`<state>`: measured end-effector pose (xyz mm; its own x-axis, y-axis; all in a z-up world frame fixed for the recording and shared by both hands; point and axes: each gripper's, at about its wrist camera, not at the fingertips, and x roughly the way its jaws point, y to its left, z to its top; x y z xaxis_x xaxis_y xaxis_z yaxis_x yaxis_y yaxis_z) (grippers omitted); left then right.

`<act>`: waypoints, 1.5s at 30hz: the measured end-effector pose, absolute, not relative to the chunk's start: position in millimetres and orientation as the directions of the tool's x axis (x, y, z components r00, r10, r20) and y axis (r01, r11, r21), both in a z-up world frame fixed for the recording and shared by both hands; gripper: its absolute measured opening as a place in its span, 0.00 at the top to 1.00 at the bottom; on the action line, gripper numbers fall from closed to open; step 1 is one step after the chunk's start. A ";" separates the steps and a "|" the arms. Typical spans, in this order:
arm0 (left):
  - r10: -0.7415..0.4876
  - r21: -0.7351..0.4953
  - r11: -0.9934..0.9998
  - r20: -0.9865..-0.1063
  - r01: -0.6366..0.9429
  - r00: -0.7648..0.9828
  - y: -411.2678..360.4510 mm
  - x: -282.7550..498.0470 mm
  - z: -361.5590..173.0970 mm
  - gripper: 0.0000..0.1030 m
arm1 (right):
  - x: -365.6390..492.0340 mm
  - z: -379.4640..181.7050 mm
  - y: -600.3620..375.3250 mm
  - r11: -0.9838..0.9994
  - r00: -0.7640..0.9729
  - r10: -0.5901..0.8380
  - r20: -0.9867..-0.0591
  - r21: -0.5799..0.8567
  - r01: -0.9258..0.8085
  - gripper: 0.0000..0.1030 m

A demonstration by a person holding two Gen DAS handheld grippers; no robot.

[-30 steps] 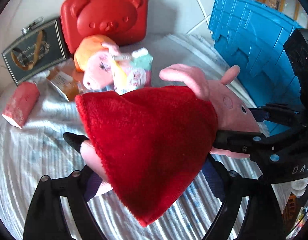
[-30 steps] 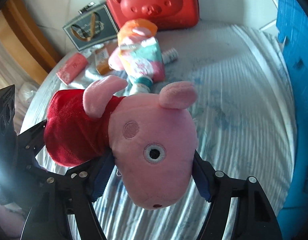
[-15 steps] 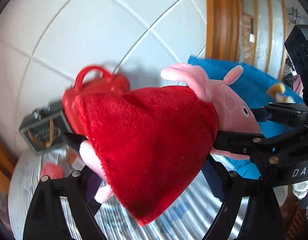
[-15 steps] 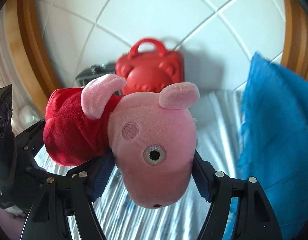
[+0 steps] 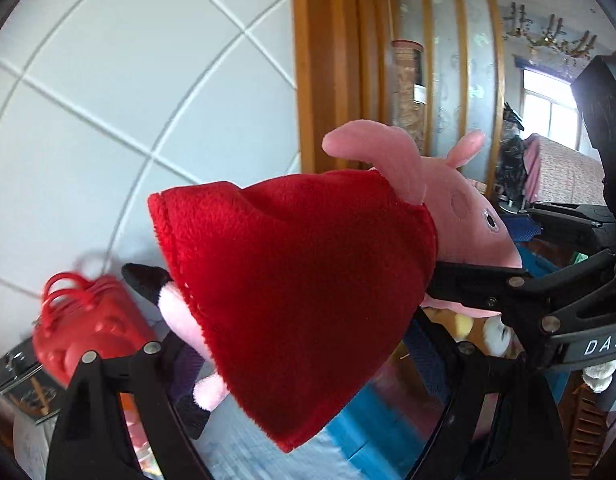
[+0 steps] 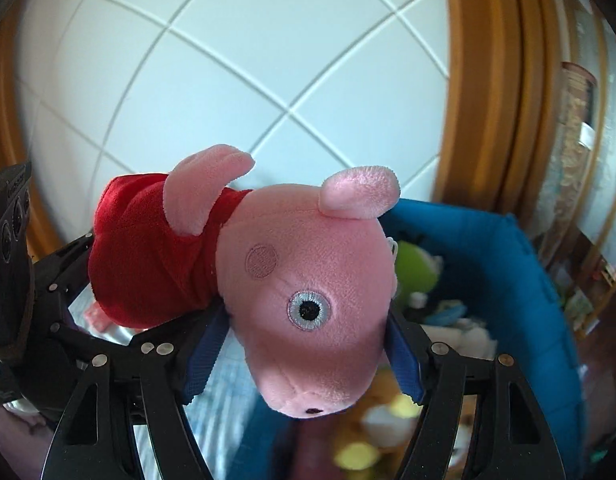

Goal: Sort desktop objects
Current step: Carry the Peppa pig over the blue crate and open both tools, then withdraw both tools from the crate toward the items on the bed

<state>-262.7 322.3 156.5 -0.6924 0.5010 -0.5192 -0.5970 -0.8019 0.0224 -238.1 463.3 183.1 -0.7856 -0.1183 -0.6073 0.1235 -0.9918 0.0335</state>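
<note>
Two claws on one soft toy: left claw (image 5: 304, 364) clamped across the red dress of the plush pig (image 5: 308, 264), right claw (image 6: 304, 356) clamped on either side of its pink head, blue pads (image 6: 206, 344) pressed into the plush. Both held fairly wide, since the toy is bulky. Probably gripped at both ends to keep a floppy body level and under control. Carried in the air, head end just above the open blue bin (image 6: 507, 264), likely its sorting place.

Seen only from the left wrist: the pig's black shoe and pink leg, plus the red bear-faced case (image 5: 88, 336) and a dark framed box (image 5: 20, 376) low beside the dress, away from the bin. Seen only from the right wrist: the bin's inside, already holding a green toy (image 6: 415, 272) and other blurred soft things, directly under the pig's snout.
</note>
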 end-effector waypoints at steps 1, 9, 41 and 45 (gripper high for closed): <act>0.508 0.017 -0.794 -0.532 -0.608 -0.678 341.2 -268.2 158.0 0.14 | -242.1 183.5 475.6 -0.993 -0.784 -0.107 -0.612 0.035 0.109 0.29; 0.497 0.002 -0.761 -0.642 -0.649 -0.584 451.5 -316.8 144.1 0.13 | -290.5 161.2 569.8 -0.996 -0.721 -0.053 -0.691 0.085 -0.009 0.28; 0.334 0.038 -0.872 -0.683 -0.488 -0.650 365.2 -332.7 133.3 0.13 | -311.2 152.0 558.7 -0.998 -0.654 0.035 -0.756 0.009 -0.064 0.06; 0.288 0.058 -0.902 -0.659 -0.428 -0.695 309.7 -315.7 145.8 0.13 | -304.0 168.0 512.1 -1.000 -0.671 -0.001 -0.742 0.000 0.001 0.00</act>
